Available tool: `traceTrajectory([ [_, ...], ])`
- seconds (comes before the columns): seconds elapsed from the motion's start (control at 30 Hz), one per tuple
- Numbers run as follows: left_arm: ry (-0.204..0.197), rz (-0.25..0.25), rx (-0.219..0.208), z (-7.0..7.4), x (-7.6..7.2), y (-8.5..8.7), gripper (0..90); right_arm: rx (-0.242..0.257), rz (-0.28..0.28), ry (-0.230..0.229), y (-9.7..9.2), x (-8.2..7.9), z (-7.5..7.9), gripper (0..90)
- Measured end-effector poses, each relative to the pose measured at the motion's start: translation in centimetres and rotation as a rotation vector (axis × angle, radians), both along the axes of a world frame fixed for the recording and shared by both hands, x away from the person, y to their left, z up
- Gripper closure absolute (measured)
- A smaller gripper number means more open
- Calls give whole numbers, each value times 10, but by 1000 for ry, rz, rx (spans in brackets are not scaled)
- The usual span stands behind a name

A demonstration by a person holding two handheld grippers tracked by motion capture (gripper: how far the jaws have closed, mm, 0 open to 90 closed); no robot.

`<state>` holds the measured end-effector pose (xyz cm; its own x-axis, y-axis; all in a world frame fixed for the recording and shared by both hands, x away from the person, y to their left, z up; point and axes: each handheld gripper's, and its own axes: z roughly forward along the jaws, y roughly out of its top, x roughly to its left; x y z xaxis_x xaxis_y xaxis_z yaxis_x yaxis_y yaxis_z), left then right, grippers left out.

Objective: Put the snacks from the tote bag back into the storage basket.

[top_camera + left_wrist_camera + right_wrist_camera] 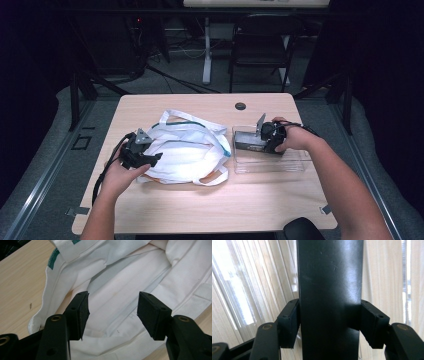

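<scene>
A white cloth bag (185,155) with green trim lies crumpled on the left half of the wooden table (200,200). My left gripper (156,159) is at its left edge, open, and its jaws hover over the white cloth (120,290) with nothing between them (112,315). A clear plastic tray (270,165) lies to the right of the bag. Over the tray's far left corner, my right gripper (260,142) holds a black box (245,139). In the right gripper view both pads press the sides of the black box (329,277), with the ribbed clear tray (262,290) behind it.
A small round black grommet (240,106) is set in the table near its far edge. A folding chair (260,45) and a white desk leg (206,50) stand on the floor beyond the table. Bare wood runs along the near side.
</scene>
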<state>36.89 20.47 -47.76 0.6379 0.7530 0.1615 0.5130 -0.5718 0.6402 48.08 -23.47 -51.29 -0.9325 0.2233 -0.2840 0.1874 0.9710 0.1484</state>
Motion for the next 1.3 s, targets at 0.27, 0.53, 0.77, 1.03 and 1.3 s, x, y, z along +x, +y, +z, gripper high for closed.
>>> traceTrajectory([
  [0.27,-6,1,-5,0,-1,-1,427,41,-52,-11,-2,-7,17,378],
  [0.53,-4,-12,-18,2,3,-5,427,115,-132,-69,-7,-16,37,354],
  [0.77,-5,-18,-25,2,8,-7,427,190,-221,-68,-10,-29,40,409],
  [1.03,-2,-23,-33,4,11,-6,427,253,-306,-101,-7,-36,38,430],
  [1.3,-5,-8,-48,5,14,-1,427,318,-392,-123,-8,-42,40,479],
])
